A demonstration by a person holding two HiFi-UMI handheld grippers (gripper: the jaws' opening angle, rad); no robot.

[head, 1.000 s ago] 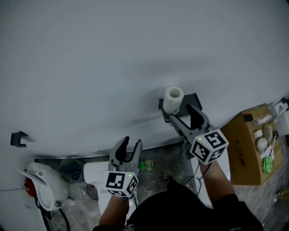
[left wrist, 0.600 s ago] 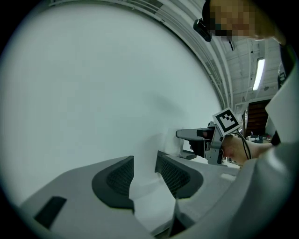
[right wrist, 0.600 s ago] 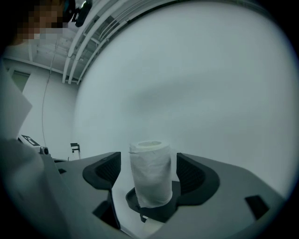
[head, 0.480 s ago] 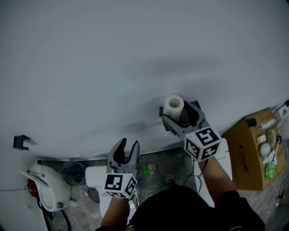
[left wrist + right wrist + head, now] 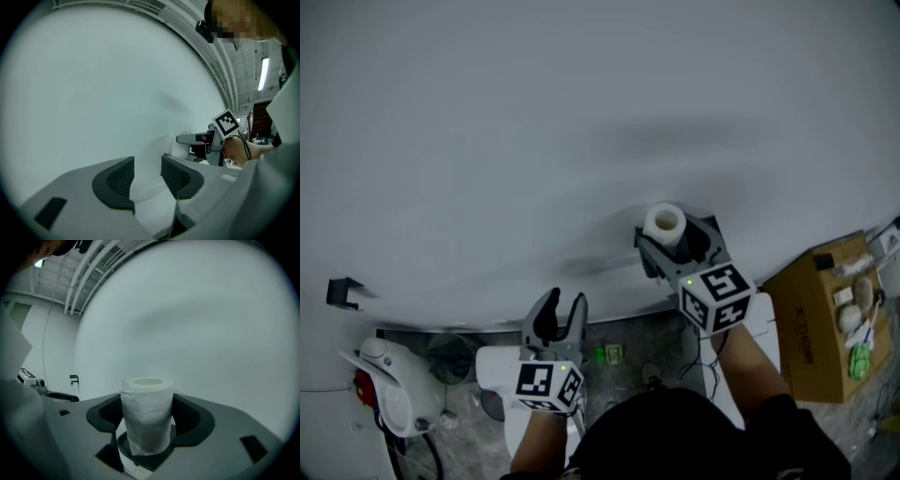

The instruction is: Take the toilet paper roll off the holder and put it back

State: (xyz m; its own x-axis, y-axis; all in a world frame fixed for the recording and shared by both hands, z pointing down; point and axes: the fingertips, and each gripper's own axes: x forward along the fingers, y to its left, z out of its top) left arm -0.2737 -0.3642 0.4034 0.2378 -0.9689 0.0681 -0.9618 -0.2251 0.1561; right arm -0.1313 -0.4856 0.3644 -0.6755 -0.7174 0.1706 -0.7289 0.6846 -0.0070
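Right of holder (image 5: 705,232) w/ roll (image 5: 664,223): cardboard box (image 5: 811,314)

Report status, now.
Left gripper open, empty. Right gripper jaws just closing on white toilet paper roll, upright on black holder. Nothing blocking.

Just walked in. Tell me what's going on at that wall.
A person works with a two-jaw tool in each hand. The right tool has just been closing its jaws around the white toilet paper roll, which stands upright on the dark holder on the pale wall; the pads look pressed to its sides. The left tool hangs lower, jaws apart and empty.
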